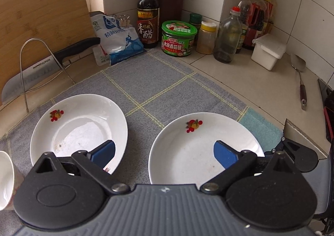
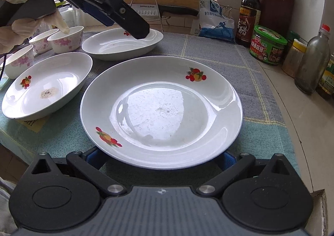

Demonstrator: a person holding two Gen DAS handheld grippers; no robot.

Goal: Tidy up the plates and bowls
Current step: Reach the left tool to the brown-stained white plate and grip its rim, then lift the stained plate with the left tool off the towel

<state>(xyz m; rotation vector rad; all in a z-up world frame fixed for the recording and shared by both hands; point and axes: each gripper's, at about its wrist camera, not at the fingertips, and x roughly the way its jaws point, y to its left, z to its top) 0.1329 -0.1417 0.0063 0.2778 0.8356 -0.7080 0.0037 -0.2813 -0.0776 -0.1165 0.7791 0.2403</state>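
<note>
So our left gripper has its jaws spread wide with nothing between them, hovering over the gap between two white plates: the far plate and the near-right plate. We'd guess it's lining up to take a rim. Our right gripper is apart too, its blue pads sitting either side of the near-right plate's front edge. We can't tell if they're touching it; looks like not yet. A third plate sits just left, and the flowered bowls cluster at the far left of the grey cloth. Everything's spread out singly, so stacking like with like seems the plan.
</note>
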